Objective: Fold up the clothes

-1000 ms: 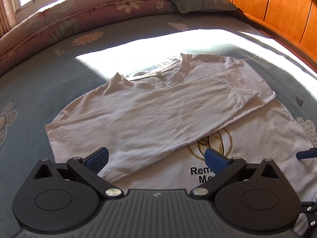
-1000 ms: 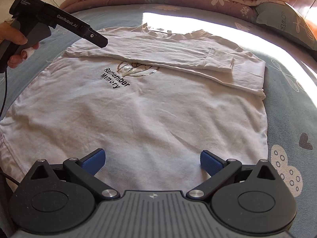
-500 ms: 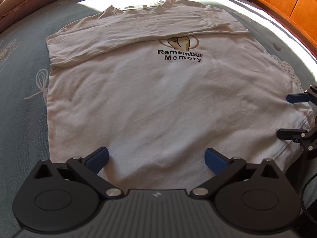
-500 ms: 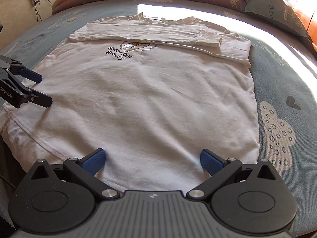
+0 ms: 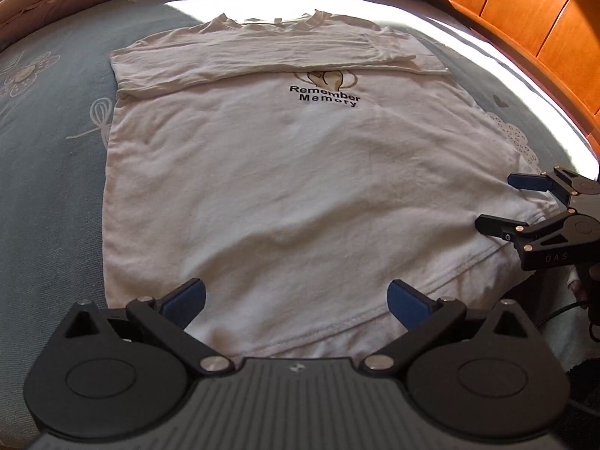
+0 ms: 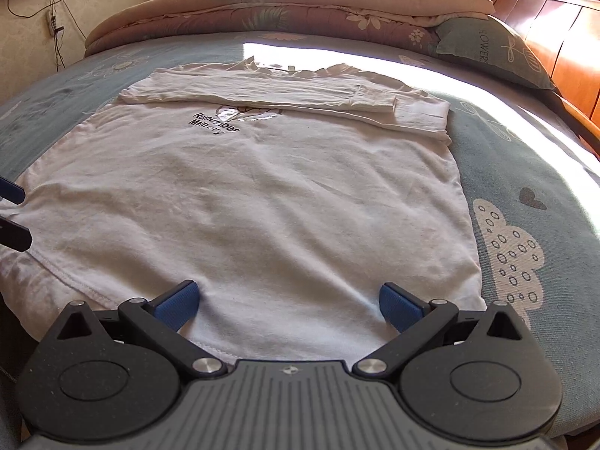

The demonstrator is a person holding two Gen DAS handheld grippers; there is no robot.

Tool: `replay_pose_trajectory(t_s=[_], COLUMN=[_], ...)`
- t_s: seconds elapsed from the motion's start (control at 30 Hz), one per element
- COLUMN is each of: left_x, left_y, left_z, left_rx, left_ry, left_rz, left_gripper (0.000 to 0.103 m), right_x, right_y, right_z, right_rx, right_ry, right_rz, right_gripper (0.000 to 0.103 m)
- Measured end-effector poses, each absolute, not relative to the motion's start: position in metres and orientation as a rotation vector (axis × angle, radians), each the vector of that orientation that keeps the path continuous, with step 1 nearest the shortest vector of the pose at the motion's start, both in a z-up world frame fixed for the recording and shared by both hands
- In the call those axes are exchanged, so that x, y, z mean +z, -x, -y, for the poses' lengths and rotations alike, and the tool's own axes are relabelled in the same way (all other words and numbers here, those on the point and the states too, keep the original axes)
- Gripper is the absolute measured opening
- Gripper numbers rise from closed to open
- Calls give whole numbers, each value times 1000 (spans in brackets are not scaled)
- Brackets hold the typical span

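A white long-sleeved shirt (image 5: 285, 187) (image 6: 262, 202) printed "Remember Memory" lies flat on the bed, both sleeves folded across its chest. My left gripper (image 5: 296, 300) is open, low over the hem near its left corner, nothing between its blue pads. My right gripper (image 6: 287, 302) is open too, over the hem toward the right corner. In the left wrist view the right gripper (image 5: 498, 202) shows at the right edge, jaws apart above the hem. The left gripper's fingers (image 6: 11, 191) poke in at the left edge of the right wrist view.
The blue patterned bedsheet (image 6: 525, 225) surrounds the shirt. A rolled quilt (image 6: 285, 3) and a pillow (image 6: 487, 48) lie at the far end. An orange wooden headboard (image 5: 525, 11) runs along the right. A cable hangs near the person's hand (image 5: 585, 285).
Both grippers have drawn back from the chest and sleeves to the shirt's hem, staying open. The shirt itself has not moved.
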State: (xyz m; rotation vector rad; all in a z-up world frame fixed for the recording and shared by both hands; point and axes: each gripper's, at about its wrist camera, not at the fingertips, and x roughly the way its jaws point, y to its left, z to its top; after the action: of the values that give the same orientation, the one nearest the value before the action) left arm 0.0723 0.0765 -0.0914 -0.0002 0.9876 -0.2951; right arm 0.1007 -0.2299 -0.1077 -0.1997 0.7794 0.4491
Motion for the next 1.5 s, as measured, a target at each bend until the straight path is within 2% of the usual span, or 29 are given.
replay_pose_trajectory(t_s=[0.13, 0.57, 0.97, 1.2, 1.37, 1.5], left_x=[-103, -105, -104, -92, -106, -106], left_y=[-92, -68, -72, -75, -88, -89], left_z=[-68, -81, -58, -45, -45, -48], left_rx=[-330, -350, -342, -366, -393, -394], left_ry=[77, 272, 78, -28, 4, 42], left_rz=[-985, -1072, -1113, -1059, -1088, -1059], left_gripper=[102, 102, 102, 102, 102, 102], right_x=[-108, -112, -116, -104, -80, -78], right_y=[-95, -86, -79, -86, -91, -121], right_z=[231, 239, 245, 245, 268, 279], right_rx=[437, 420, 446, 465, 481, 483], right_ry=[194, 164, 154, 165, 33, -42], right_rz=[-767, -723, -664, -745, -723, -773], right_gripper=[103, 103, 103, 103, 103, 103])
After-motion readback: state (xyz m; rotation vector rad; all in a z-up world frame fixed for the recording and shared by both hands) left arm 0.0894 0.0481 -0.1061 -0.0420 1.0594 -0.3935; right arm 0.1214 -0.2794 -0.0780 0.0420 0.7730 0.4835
